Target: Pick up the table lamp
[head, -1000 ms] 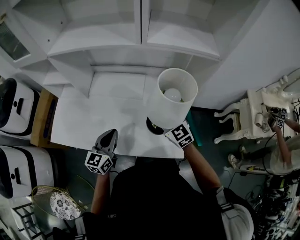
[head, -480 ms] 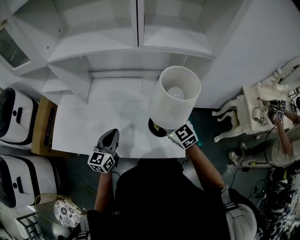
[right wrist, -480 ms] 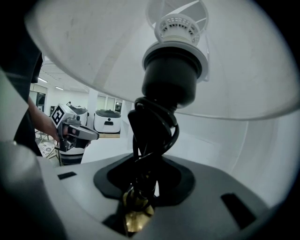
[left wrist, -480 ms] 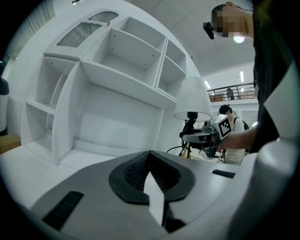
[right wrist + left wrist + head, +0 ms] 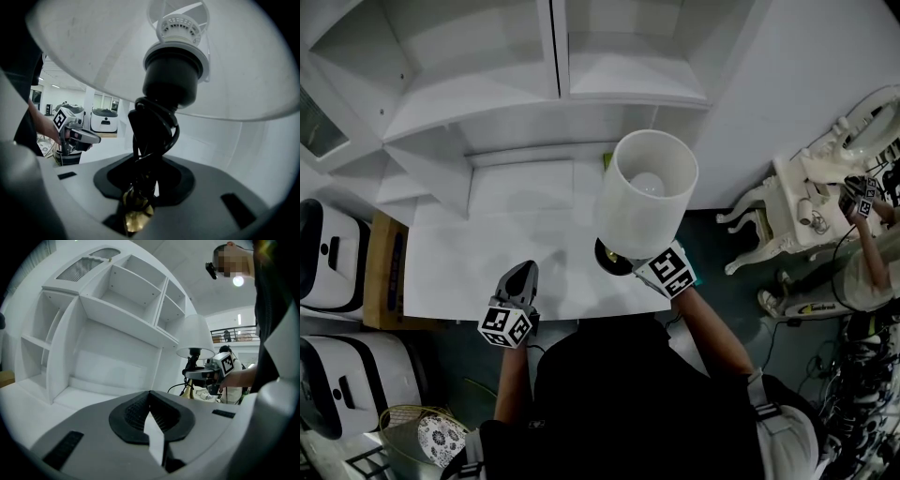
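The table lamp has a white drum shade (image 5: 647, 197), a black stem wrapped in black cord (image 5: 152, 136) and a dark round base (image 5: 614, 255) at the desk's front right corner. My right gripper (image 5: 145, 187) is shut on the stem just above its brass lower part (image 5: 136, 215); in the head view only its marker cube (image 5: 668, 272) shows under the shade. The left gripper view shows the lamp (image 5: 194, 336) held to the right. My left gripper (image 5: 521, 274) hovers over the desk's front edge, left of the lamp, shut and holding nothing.
A white desk (image 5: 487, 253) carries a white hutch with open shelves (image 5: 553, 56) behind the lamp. White machines (image 5: 337, 248) and a wooden stand (image 5: 380, 272) are on the left. An ornate white table (image 5: 797, 206) and another person (image 5: 872, 262) are on the right.
The lamp and my right gripper have risen slightly, the grip unchanged. My left gripper has stayed by the desk's front edge.
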{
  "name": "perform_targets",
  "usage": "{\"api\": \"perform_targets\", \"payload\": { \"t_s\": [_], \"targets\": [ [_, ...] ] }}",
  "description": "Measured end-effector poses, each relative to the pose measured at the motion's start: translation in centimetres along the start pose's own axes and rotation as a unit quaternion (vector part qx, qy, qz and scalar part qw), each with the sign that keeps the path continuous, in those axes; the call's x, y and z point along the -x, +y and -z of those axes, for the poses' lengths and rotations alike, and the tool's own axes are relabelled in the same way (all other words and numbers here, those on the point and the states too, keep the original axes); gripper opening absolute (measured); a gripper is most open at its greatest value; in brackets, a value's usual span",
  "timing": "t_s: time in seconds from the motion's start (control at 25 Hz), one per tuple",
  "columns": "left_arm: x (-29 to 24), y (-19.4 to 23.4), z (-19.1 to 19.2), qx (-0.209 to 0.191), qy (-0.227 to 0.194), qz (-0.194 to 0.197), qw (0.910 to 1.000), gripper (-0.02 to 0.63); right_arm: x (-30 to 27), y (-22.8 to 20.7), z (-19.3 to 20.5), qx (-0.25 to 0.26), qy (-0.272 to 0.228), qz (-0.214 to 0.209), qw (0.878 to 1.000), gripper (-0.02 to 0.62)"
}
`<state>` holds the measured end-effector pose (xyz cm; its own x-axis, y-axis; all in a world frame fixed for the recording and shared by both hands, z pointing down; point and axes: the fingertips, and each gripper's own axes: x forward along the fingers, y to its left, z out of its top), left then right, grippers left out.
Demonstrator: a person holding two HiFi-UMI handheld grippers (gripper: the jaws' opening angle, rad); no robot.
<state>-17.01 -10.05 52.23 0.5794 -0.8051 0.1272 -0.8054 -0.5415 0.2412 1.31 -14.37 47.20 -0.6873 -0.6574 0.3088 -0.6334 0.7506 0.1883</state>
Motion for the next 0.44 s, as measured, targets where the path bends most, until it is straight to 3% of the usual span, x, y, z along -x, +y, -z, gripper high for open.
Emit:
{"api": "perform_targets", "payload": {
  "t_s": [0.44],
  "targets": [
    [-0.58,0.78,0.02,0.0,0.004,0.006,1.0,0.009,0.1,-0.84,0.33,-0.004,0.007,0.016,1.0,0.118]
  ]
}}
